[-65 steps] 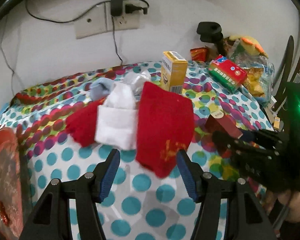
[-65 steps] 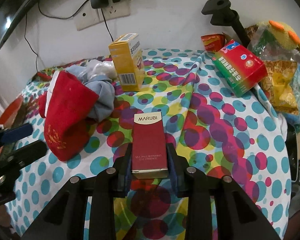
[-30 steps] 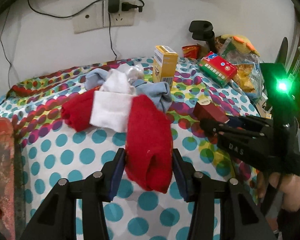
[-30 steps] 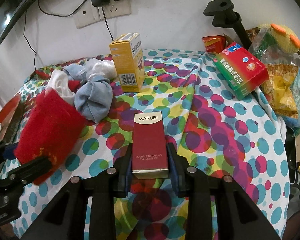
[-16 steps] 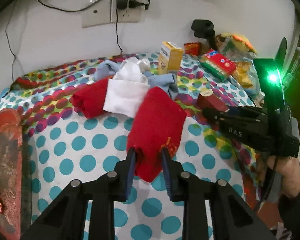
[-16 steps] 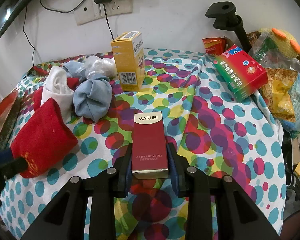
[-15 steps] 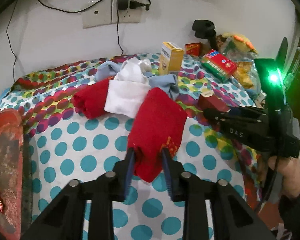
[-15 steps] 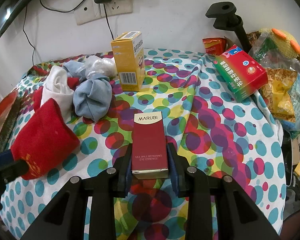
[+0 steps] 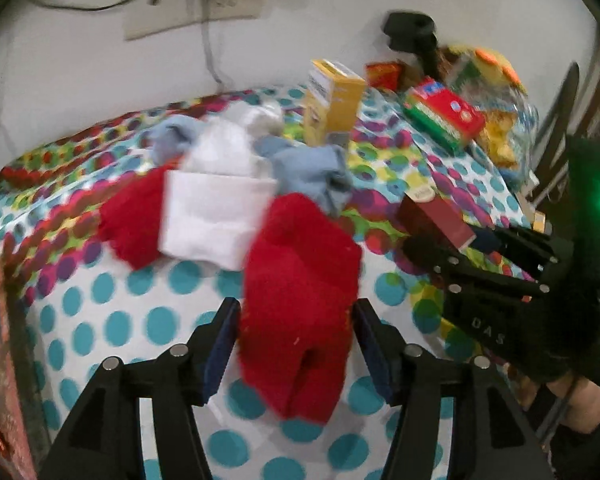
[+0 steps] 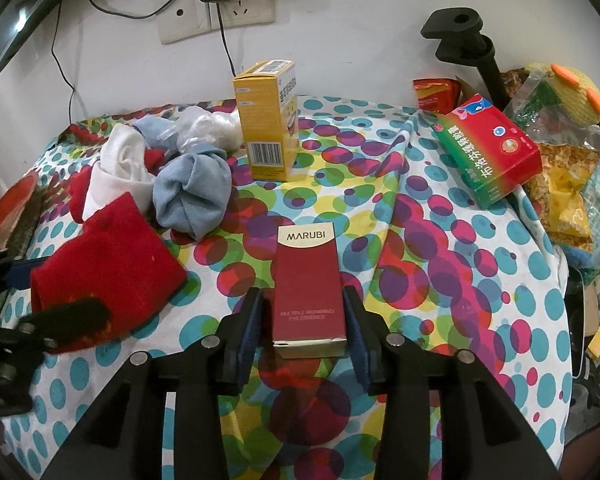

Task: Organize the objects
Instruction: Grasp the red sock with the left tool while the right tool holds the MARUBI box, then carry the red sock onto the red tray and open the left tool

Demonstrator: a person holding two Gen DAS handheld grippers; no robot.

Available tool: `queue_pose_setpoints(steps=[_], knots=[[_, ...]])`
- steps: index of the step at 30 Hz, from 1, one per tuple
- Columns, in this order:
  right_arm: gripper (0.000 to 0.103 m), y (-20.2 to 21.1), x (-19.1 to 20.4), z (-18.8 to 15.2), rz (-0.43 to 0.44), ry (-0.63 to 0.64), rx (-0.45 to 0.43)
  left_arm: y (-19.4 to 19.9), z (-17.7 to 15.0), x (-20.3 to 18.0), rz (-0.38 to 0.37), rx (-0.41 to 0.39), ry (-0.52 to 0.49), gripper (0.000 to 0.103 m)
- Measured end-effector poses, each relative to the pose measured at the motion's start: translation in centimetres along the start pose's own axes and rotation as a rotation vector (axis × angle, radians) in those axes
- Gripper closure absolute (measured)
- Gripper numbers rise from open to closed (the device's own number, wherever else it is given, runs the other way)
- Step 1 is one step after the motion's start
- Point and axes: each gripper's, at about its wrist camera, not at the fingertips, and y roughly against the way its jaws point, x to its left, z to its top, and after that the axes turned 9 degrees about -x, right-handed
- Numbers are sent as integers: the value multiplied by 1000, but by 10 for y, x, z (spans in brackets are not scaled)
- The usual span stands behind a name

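A thick red sock (image 9: 300, 280) lies flat on the dotted tablecloth (image 9: 140, 320). My left gripper (image 9: 296, 336) straddles its near end. The jaws are opening and the blue pads stand beside the sock without pinching it. In the right wrist view the same sock (image 10: 112, 256) lies at the left with the left gripper (image 10: 48, 292) around it. A dark red MARUBI box (image 10: 308, 284) lies flat between the jaws of my right gripper (image 10: 303, 296), which are opening; a thin gap shows at the left pad. That box (image 9: 436, 220) also shows in the left wrist view.
A white sock (image 10: 120, 168) and a blue-grey sock (image 10: 192, 192) are bunched behind the red one. A yellow box (image 10: 268, 120) stands upright near the wall. A red-green box (image 10: 488, 148), snack bags (image 10: 564, 192) and a black stand (image 10: 464, 36) crowd the right.
The left jaws, pinched narrow on the red sock half a second ago, have spread wide and moved forward along it. The right jaws have eased off the box.
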Motion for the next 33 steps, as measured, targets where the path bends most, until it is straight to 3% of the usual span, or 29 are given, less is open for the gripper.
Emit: queue_pose_setpoints(steps=[3, 5, 8, 21, 33], knots=[[63, 0, 1, 0, 1, -2, 0, -6, -3, -13, 57, -37, -56, 44], [63, -1, 1, 0, 3, -5, -1, -8, -7, -17, 93, -47, -79, 63], [63, -1, 1, 0, 4, -5, -1, -5, -9, -15, 83, -44, -82, 66], [60, -3, 6, 1, -12, 13, 3, 29, -27, 0, 105, -46, -100, 67], [59, -3, 10, 2, -21, 23, 5, 73, -31, 55, 194, -72, -33, 67]])
